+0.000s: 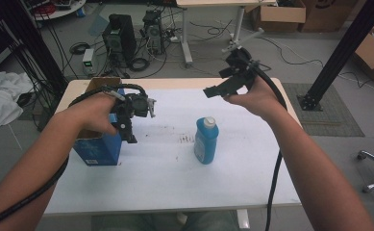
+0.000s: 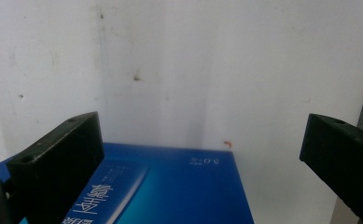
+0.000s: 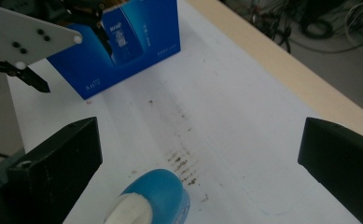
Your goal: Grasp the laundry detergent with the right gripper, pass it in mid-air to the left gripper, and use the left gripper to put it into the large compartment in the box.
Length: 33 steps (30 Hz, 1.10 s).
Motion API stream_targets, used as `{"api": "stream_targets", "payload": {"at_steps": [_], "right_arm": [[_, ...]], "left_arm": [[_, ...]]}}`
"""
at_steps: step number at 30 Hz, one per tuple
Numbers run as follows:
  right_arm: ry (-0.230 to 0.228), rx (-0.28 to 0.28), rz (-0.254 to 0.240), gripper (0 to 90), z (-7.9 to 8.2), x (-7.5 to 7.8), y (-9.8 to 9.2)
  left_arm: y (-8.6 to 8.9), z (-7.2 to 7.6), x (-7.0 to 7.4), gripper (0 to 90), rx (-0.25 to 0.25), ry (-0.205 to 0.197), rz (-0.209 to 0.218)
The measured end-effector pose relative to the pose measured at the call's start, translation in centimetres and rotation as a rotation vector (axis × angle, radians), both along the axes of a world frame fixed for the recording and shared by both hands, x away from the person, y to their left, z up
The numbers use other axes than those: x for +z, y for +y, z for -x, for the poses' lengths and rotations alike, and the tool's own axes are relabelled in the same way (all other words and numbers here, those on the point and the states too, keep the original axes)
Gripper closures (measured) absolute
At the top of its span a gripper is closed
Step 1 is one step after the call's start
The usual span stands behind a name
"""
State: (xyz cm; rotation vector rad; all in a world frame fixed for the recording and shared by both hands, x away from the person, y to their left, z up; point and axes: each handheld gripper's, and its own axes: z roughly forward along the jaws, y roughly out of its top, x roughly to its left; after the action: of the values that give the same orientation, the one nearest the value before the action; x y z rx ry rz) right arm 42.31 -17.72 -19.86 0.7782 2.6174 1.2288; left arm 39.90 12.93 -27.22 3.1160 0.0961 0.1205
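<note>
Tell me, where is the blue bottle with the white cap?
The blue bottle stands upright near the middle of the white table in the high view, right of the blue box and below the right gripper.

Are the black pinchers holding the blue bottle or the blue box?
Neither. Both are open and empty: the left gripper hangs by the blue box, the right gripper is up above the blue bottle.

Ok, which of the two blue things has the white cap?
The bottle standing mid-table, below the right gripper. The other blue thing is the box by the left gripper.
</note>
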Motion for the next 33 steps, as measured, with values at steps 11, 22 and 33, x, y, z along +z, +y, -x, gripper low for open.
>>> {"api": "stream_targets", "payload": {"at_steps": [11, 22, 33], "right_arm": [[-0.066, -0.097, -0.093, 0.0, 7.5, -3.0, -4.7], [-0.067, -0.259, -0.167, 0.0, 12.2, -11.3, -6.5], [-0.039, -0.313, -0.190, 0.0, 13.2, -17.7, -3.7]], "left_arm": [[0.8, -0.1, 0.1, 0.1, -0.001, -0.014, 0.013], [0.9, 0.0, 0.4, 0.1, -0.018, -0.034, 0.023], [0.7, 0.2, 0.6, 0.1, -0.026, -0.032, 0.029]]}}
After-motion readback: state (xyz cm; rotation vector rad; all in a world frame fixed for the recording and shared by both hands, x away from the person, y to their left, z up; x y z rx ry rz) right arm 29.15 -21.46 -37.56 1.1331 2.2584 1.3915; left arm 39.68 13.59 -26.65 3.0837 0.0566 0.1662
